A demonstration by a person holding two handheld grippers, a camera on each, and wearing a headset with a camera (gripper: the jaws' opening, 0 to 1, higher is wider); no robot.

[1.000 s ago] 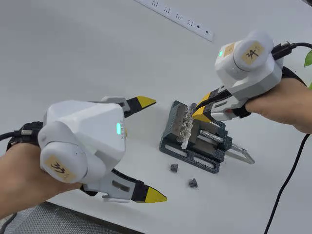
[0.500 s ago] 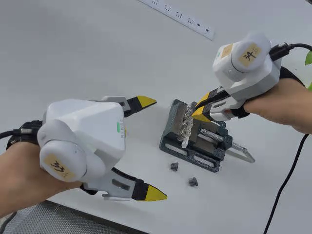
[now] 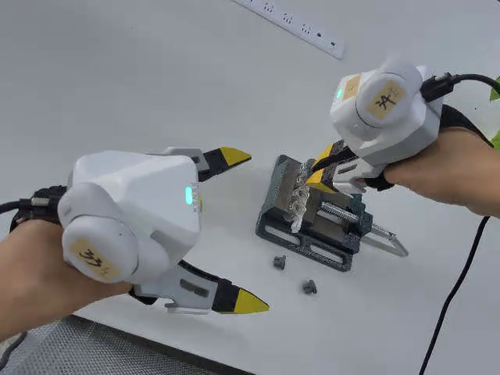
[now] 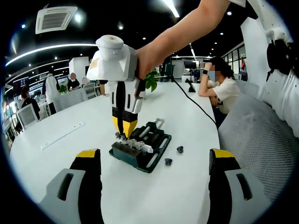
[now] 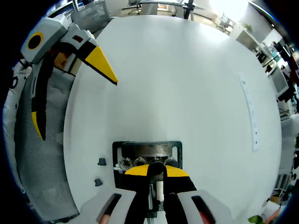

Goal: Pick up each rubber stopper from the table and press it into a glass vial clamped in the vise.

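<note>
Pressing squarely down suits the right gripper (image 5: 155, 171), jaws pinched on a dark stopper (image 5: 155, 166) above the vials (image 5: 140, 162) in the vise (image 5: 147, 149); the left gripper (image 3: 243, 229) idles, jaws wide apart

This is a large open-plan office used as a workspace. Overhead, a dark ceiling carries a square air-conditioning vent (image 4: 55, 18) and long strip lights (image 4: 49, 47). A broad white tabletop (image 3: 141, 70) runs down the room with a white power strip (image 3: 291, 26) lying on it. A person (image 4: 223, 88) sits at its far end, more people (image 4: 72, 82) sit at other desks behind, and a mesh-backed chair (image 4: 261, 140) and a potted plant (image 4: 152, 82) stand nearby.
</note>
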